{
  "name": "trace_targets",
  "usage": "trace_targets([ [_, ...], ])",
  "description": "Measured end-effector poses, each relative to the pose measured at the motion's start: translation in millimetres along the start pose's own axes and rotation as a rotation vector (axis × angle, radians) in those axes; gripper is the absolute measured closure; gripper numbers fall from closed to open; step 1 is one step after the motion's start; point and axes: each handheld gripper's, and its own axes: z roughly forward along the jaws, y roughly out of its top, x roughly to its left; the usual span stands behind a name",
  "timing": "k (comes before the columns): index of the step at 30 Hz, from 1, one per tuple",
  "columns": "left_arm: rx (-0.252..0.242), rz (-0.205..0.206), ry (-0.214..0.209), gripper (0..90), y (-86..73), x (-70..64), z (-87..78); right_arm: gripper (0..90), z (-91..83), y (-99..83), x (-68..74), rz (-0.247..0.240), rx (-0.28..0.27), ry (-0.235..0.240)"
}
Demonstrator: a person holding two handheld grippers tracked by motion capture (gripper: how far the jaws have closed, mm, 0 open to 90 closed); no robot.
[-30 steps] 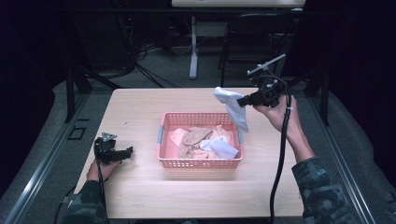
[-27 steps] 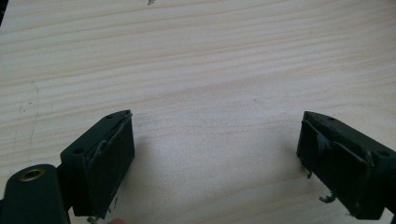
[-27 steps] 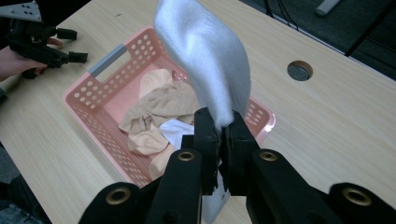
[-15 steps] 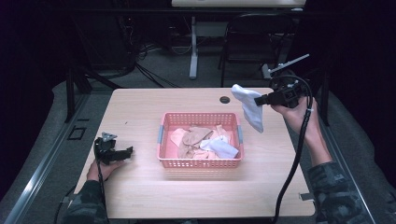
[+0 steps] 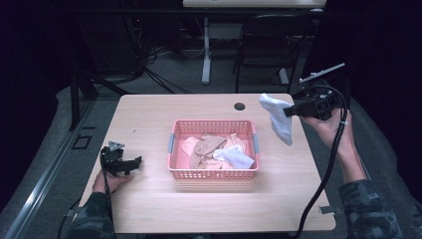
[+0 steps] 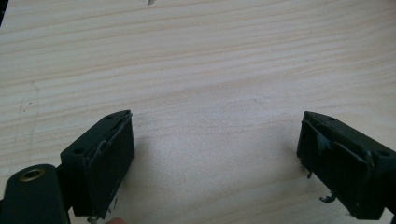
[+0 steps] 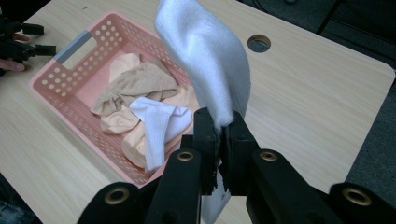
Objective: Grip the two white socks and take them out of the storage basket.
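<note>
At frame centre, a pink basket [image 5: 213,172] holds beige and white socks [image 5: 219,152]. At right, the right tongs [image 5: 290,111] pinch a white sock [image 5: 278,118] above the worktop [image 5: 278,199]. Lower left, the left tongs [image 5: 135,161] rest spread.

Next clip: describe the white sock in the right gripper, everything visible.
The white sock is soft knit fabric, plain white with a faint bluish cast. The right gripper has its jaws shut on it part-way along, so one end stands above the jaws and the rest hangs limp below. It is held in the air past the basket's right end, over the table, touching nothing but the jaws.
</note>
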Motion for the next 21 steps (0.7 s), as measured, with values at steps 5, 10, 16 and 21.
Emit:
trace_targets([
  [5, 0.0, 0.0, 0.0, 10.9, 0.0, 0.0, 0.0, 85.6, -1.2, -7.7, -6.6, 0.014, 0.001, -0.01],
  [10, 0.0, 0.0, 0.0, 10.9, 0.0, 0.0, 0.0, 85.5, 0.0, -18.8, -14.2, 0.035, -0.001, -0.016],
  [16, 0.0, 0.0, 0.0, 10.9, 0.0, 0.0, 0.0, 85.5, 10.8, -37.6, -25.2, 0.076, 0.005, -0.016],
  [21, 0.0, 0.0, 0.0, 10.9, 0.0, 0.0, 0.0, 85.4, 21.3, -50.5, -31.5, 0.099, 0.014, -0.012],
])
